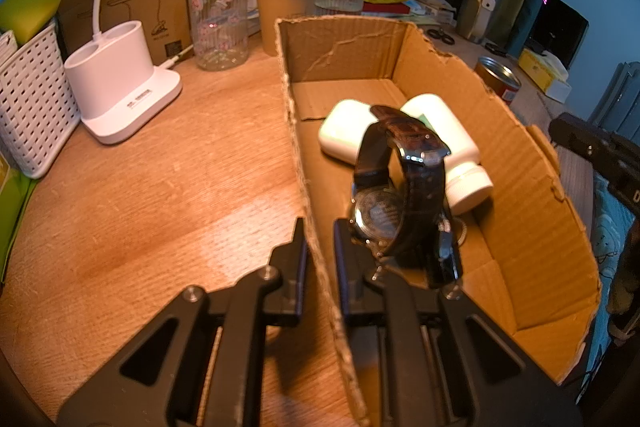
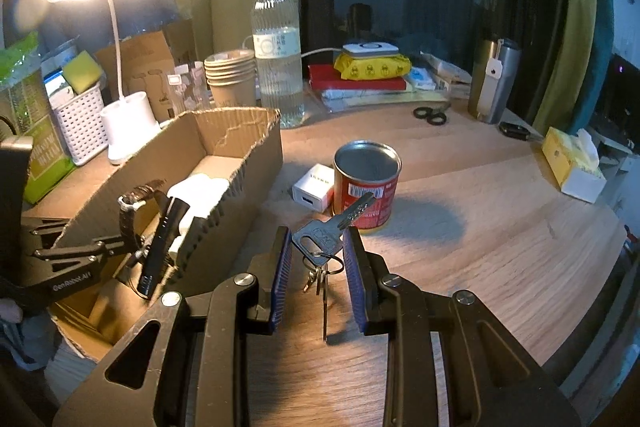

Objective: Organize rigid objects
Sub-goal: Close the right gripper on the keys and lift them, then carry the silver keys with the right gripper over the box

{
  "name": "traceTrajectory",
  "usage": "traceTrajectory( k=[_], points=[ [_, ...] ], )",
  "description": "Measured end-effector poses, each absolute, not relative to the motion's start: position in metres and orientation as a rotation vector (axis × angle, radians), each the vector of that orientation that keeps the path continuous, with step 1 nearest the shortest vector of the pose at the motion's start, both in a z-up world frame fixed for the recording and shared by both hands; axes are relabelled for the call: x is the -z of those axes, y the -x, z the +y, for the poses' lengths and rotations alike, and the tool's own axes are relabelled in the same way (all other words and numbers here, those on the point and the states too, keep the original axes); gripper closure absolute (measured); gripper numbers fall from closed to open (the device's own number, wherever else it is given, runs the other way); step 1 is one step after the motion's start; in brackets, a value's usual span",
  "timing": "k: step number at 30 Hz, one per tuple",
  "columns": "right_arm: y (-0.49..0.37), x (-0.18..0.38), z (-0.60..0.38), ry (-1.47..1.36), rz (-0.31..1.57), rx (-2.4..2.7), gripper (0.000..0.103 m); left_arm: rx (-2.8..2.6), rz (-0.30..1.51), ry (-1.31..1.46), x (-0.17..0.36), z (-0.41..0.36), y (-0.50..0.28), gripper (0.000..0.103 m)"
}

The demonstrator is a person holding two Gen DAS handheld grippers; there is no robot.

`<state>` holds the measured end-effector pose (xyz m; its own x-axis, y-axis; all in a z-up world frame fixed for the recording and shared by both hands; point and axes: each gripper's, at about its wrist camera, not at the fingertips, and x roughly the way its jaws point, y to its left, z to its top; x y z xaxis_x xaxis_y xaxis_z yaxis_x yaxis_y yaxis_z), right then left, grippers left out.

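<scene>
A torn cardboard box (image 1: 516, 163) stands on the wooden desk and shows in the right wrist view too (image 2: 224, 155). Inside lie a white case (image 1: 344, 131), a white bottle (image 1: 456, 155) and a dark leather-strap watch (image 1: 400, 187). My left gripper (image 1: 320, 235) is shut on the box's left wall, one finger inside and one outside, and the watch rests against the inner finger. My right gripper (image 2: 316, 243) is shut on a bunch of keys (image 2: 324, 239), held above the desk to the right of the box, in front of a red tin can (image 2: 366, 185).
A white charger cube (image 2: 314, 187) lies beside the can. A white lamp base (image 1: 120, 83), white basket (image 1: 32, 99), glass jar (image 1: 218, 23), paper cups (image 1: 286, 3) and water bottle (image 2: 276, 47) stand behind. Scissors (image 2: 430, 115), a steel tumbler (image 2: 494, 79) and a tissue box (image 2: 574, 165) are at right.
</scene>
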<state>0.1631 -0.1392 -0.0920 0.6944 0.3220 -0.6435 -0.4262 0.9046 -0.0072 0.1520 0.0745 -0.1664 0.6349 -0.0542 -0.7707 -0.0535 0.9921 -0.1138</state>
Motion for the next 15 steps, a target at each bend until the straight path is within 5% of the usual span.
traceTrajectory(
  k=[15],
  points=[
    [-0.157, 0.064, -0.127, 0.169, 0.624, -0.446, 0.075, 0.0, 0.884, 0.13, 0.166, 0.074, -0.152, 0.09]
  ],
)
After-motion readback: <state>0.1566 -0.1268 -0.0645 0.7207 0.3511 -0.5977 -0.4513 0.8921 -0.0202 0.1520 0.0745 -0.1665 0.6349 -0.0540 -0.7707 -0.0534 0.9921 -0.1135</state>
